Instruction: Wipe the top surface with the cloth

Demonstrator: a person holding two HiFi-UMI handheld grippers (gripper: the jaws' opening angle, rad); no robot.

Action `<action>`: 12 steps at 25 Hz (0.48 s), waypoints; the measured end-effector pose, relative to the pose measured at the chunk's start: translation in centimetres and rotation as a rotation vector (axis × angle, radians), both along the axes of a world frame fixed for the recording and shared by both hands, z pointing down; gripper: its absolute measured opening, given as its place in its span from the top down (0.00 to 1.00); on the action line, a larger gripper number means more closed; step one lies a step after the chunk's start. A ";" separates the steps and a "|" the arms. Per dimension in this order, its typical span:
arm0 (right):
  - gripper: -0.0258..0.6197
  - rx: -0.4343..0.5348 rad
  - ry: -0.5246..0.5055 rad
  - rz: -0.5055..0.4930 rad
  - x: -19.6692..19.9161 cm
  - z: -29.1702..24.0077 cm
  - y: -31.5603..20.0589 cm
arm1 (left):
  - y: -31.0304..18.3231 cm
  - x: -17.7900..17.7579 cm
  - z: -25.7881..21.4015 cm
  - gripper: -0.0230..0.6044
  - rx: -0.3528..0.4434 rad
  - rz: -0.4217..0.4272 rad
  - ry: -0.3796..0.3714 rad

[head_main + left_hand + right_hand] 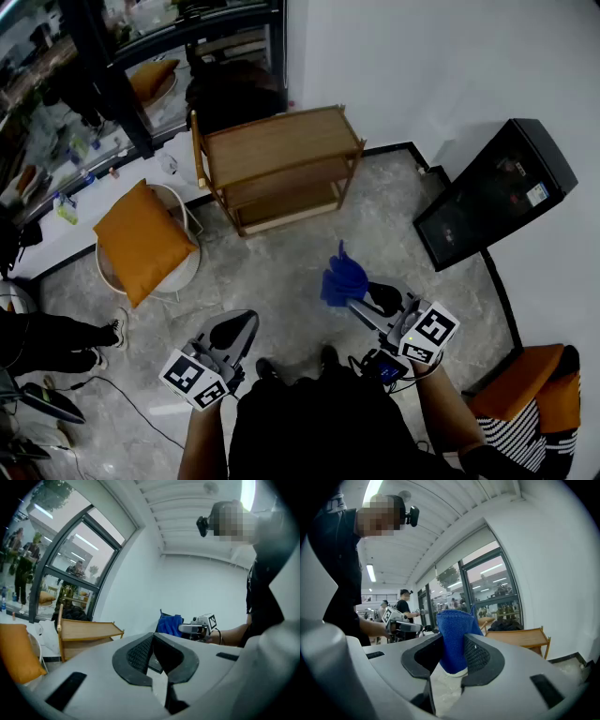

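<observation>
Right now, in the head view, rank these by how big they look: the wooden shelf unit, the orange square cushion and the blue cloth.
Largest: wooden shelf unit.
Middle: orange square cushion.
Smallest: blue cloth. It looks smallest even though it is nearer the camera than the other two.

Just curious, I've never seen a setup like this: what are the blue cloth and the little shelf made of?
The blue cloth looks like soft microfibre or terry: a fuzzy, matte weave that folds limply. The shelf seems to be light wood or wood-look board: a smooth, pale brown, matte top; solid or veneer, I cannot tell.
</observation>
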State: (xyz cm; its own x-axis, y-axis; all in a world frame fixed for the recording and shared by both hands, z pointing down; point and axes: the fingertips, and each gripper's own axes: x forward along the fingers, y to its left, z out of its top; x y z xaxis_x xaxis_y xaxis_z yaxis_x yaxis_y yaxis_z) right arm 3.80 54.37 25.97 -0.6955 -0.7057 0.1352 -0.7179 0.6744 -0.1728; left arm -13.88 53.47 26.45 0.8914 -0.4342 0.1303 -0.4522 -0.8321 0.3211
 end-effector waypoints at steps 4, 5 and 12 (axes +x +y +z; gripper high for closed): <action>0.75 -0.029 0.027 -0.059 4.4 1.2 -0.3 | 0.7 5.5 -0.3 0.94 0.017 -0.009 -0.014; 0.75 -0.028 0.032 -0.076 4.9 1.4 -0.5 | 0.6 6.3 -0.1 0.94 0.013 -0.014 -0.021; 0.75 -0.037 0.067 -0.108 6.0 2.1 -1.8 | 1.4 7.4 0.7 0.94 -0.032 -0.049 -0.055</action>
